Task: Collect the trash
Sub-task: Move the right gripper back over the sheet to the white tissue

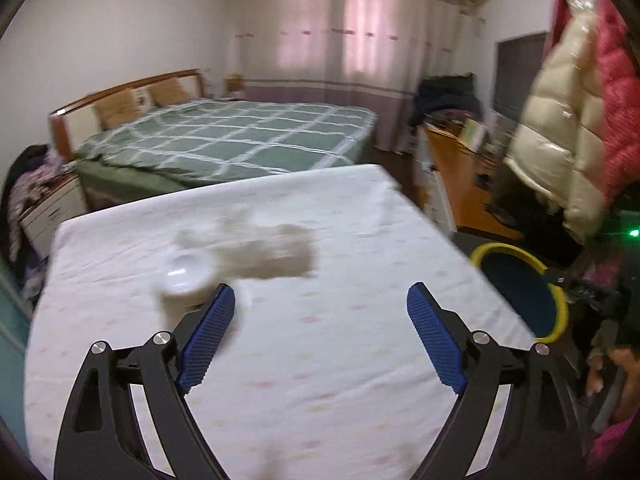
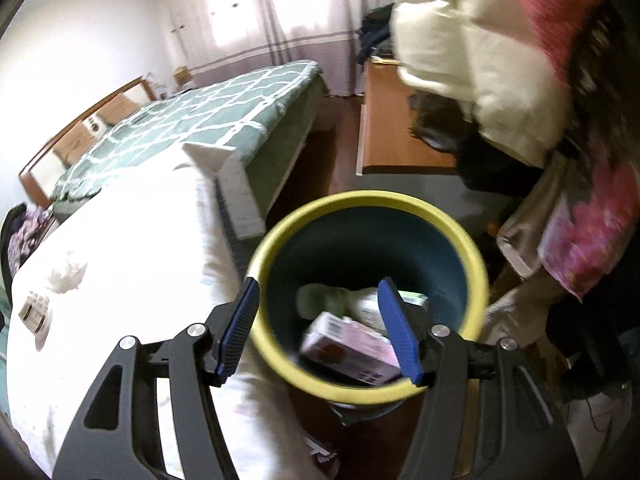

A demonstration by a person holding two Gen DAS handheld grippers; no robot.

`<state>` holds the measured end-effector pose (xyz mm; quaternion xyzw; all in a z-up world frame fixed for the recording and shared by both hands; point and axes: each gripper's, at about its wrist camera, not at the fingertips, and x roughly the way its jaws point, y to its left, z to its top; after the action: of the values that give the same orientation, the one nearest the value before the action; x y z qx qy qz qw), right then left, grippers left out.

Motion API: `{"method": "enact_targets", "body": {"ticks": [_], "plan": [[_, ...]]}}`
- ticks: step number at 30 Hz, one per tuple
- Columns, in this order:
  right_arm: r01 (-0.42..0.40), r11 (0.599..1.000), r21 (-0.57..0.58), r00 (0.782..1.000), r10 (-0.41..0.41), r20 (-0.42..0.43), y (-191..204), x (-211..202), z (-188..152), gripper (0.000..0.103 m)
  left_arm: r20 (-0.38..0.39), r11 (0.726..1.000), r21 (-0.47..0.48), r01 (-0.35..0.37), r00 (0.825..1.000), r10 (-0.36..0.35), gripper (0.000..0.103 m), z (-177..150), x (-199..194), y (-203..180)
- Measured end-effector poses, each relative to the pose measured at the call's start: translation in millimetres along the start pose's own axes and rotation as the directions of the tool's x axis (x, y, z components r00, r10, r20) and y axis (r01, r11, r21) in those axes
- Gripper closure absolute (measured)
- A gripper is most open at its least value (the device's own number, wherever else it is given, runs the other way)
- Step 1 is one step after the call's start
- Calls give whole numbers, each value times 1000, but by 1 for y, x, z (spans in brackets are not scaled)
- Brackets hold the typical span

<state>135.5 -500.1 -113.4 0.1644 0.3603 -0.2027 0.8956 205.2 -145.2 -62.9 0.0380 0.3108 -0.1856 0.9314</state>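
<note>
Surface (image 1: 320, 360): white cloth with faint dots, spread under my left claw.
Bin (image 2: 280, 248): yellow rim, dark blue inside, just beside the surface; pink box (image 2: 352, 354) and pale wrappers (image 2: 332, 300) lie in it.
Left claw (image 1: 320, 312): gaping wide, nothing between the pads, above the cloth.
Right claw (image 2: 320, 320): partly spread, empty, over the bin.
Trash: white cup (image 1: 186, 276) and crumpled tissue (image 1: 276, 256), blurred, lying on the surface ahead of me.
</note>
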Motion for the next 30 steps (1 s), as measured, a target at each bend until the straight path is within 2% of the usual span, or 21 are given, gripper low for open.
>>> {"method": "enact_targets", "body": {"ticks": [6,9,14,21,30], "plan": [[-114,988,-104,993,110,-41,71,9,11,44,-31,992,-65,-113,993,111,15,-18,-5,71],[-189,971,-144,980,179,-83,110,16,14,44,-25,985,-100,-141,990,139,15,-22,-9,99],[-252,936,-247,965,225,-132,183,30,15,44,-3,968,-170,-183,983,185,15,-29,-16,133],[-313,887,-341,945,254,-206,266,52,11,44,-48,935,-258,-246,969,242,15,-34,-10,156],[-330,853,-404,941,262,-214,327,71,16,44,-93,910,-293,-294,956,278,15,-41,-3,167]]}}
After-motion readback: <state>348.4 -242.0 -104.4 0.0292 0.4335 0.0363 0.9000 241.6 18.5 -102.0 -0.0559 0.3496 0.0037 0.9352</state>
